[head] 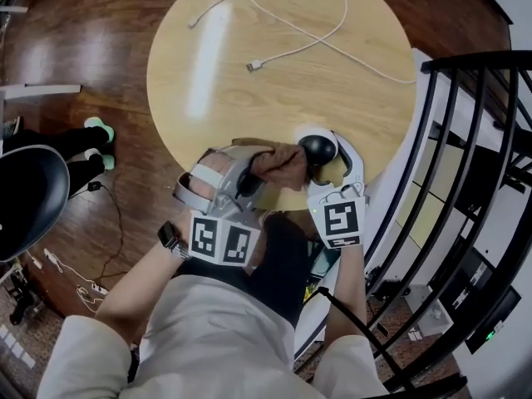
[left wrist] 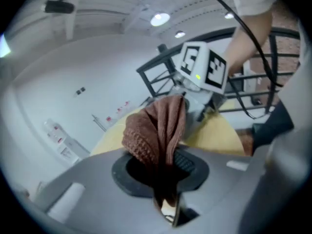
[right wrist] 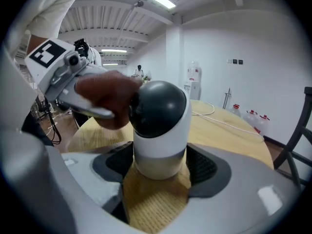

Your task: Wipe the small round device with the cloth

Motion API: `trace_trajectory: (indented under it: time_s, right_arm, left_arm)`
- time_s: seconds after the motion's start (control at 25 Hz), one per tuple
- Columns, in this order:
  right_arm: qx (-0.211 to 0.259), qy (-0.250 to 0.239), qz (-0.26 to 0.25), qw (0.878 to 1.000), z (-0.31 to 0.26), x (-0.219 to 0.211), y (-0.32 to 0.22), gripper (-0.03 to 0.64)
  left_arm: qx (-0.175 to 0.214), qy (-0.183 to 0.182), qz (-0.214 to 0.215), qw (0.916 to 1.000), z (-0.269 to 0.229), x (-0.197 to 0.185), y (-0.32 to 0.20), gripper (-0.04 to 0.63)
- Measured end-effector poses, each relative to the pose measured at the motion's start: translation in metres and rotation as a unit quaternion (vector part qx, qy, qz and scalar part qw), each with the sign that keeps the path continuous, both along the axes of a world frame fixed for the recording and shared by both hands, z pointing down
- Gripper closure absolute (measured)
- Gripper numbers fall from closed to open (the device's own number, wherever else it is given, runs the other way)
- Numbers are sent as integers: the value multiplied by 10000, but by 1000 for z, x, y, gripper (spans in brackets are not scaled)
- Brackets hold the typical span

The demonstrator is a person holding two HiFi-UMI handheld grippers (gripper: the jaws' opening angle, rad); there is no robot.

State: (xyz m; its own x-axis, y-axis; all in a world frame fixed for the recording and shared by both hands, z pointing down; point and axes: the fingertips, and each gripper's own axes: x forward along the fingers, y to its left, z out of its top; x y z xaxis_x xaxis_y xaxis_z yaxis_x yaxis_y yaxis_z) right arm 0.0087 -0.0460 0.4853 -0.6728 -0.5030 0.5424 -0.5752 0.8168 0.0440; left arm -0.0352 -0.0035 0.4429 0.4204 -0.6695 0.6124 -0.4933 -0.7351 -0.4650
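Head view: A round table [head: 249,73] with a pale, smooth wood-grain top is occupying the upper centre of the frame. A thin white cable [head: 293,25] is lying looped across its far side. The small round device [head: 317,148], a glossy black dome on a white body, is standing at the table's near edge, lower right of centre. The right gripper [head: 326,160] is bracketing it with pale plastic jaws. The left gripper [head: 252,175], grey and angular, is pointing in from the left and carrying the cloth [head: 278,163], a brown, crumpled fabric that is touching the dome's left side. A black metal railing [head: 465,181] is running down the right edge.

Left gripper view: The jaws are standing close together, pinching the cloth [left wrist: 157,130] between dark ribbed pads. The cloth is showing a coarse waffle-knit texture and is bunching upward in folds at frame centre.

Right gripper view: The device [right wrist: 158,126] is filling the centre, upright on the table. It has a cylindrical white base and a spherical dark grey head. The jaws are sitting narrowly against both sides of the base, holding it. The cloth [right wrist: 106,96], blurred, is pressing on the head from the left.
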Motion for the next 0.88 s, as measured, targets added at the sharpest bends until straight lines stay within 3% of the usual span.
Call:
trace_trajectory:
  time_s: [0.08,0.16,0.24,0.32,0.44,0.6,0.88]
  right_arm:
    - [10,-42,-75,10000,-1,1,1,285]
    - [-3,-61,-91,9999,-1,2,1,285]
    - [-5,-33,-76,10000,-1,0,-3,285]
    - [-18,-2,-41,10000,0,-3,-6,285]
    - [-43,52,16,10000,1,-2,-10,285]
    - [-45,62,5,10000,-2,-6,-13,285]
    - [-59,83,49,9999,-2,-7,-22,285]
  left_arm:
    - [464,449,-379,9972,-32,-2,-15,520]
    - [773,545,-480,9944,-55,2,-28,520]
    - [796,222,-254,9963,-59,10,-38,518]
    - [655,-386,138,9970,-49,20,-45,518]
    - [494,-977,520,9926,-36,29,-46,518]
    - [605,-1167,528,9899,-32,24,-38,518]
    - [478,-1233,117,9911,-9,18,-30,520]
